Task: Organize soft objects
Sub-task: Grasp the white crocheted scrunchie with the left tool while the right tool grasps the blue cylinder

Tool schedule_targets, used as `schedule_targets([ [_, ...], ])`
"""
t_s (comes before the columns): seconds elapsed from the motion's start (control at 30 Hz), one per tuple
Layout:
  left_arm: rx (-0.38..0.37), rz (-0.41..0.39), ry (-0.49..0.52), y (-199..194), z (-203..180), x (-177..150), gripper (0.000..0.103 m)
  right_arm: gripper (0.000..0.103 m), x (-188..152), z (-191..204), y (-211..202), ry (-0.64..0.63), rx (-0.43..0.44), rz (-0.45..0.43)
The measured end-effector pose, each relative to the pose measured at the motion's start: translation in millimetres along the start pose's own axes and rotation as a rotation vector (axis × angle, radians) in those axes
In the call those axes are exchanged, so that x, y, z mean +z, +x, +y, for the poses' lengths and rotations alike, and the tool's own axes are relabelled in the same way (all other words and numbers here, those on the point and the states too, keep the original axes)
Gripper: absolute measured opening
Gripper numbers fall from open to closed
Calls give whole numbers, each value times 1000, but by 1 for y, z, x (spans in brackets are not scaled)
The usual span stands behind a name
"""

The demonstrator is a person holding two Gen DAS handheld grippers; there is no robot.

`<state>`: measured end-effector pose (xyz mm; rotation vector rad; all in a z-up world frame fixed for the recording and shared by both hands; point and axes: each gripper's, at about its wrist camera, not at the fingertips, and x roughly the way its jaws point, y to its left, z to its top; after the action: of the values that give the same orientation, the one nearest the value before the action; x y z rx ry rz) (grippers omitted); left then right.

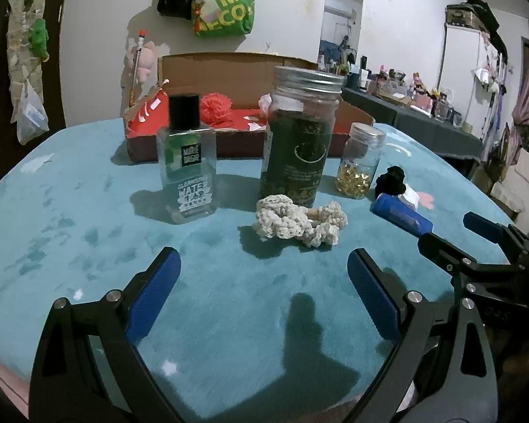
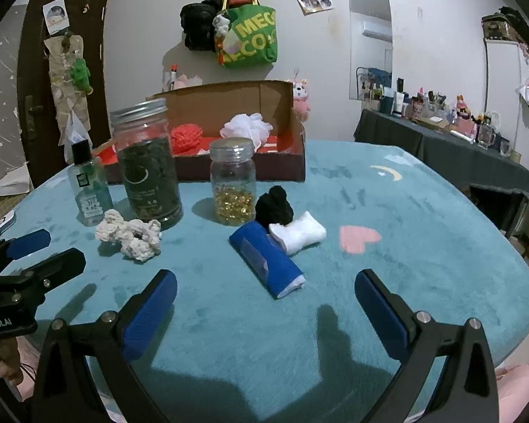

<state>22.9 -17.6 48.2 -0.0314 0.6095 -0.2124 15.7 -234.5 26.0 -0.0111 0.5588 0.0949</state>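
A: Item one, the table cover [image 2: 405, 218], is showing teal, carrying a pink heart [image 2: 359, 239] and a yellow moon [image 2: 388, 172].

B: The knitted scrunchie [image 1: 299, 224] is reading cream. The cloth roll [image 2: 268, 264] is showing bright blue, white at its end, beside a white sock [image 2: 298, 236] and a black bundle [image 2: 275, 206].

A: The box [image 2: 243, 162] is showing brown card, lining red, holding a coral-red puff [image 2: 185, 137] and a white puff [image 2: 247, 125].

B: The big jar [image 1: 299, 148] is showing dark green contents under a silver lid. The small jar [image 2: 233, 183] is showing gold capsules.

A: The bottle [image 1: 188, 169] is showing clear with a black cap. The hanging bag [image 2: 252, 37] is showing green with yellow lettering. Both grippers' pads [image 2: 151, 313] are showing blue on black frames.
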Motion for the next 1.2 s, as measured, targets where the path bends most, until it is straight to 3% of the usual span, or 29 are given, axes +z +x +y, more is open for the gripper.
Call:
schedule_targets([
  [0.4, -16, 117, 20, 41, -11, 24, 97, 102, 14, -12, 32, -28, 12, 83],
  [0.53, -30, 176, 12, 59, -11, 31, 95, 87, 16, -15, 46, -34, 33, 135],
  [0.6, -53, 206, 6, 69, -12, 33, 72, 70, 15, -15, 50, -36, 52, 158],
  [0.63, -69, 214, 2, 72, -11, 34, 71, 67, 14, -15, 50, -43, 55, 158],
  [0.67, -97, 229, 0, 75, -12, 34, 61, 59, 14, -14, 50, -47, 59, 153],
  [0.7, -110, 226, 6, 76, -13, 34, 43, 46, 13, -13, 49, -51, 77, 150],
  [0.8, -189, 222, 18, 72, -16, 33, 29, 33, 11, -7, 45, -71, 96, 141],
  [0.87, -188, 214, 34, 70, -19, 31, 25, 29, 10, -2, 41, -82, 119, 132],
  [1.2, -206, 181, 53, 49, -15, 28, 24, 25, 19, 25, 26, -75, 213, 84],
])
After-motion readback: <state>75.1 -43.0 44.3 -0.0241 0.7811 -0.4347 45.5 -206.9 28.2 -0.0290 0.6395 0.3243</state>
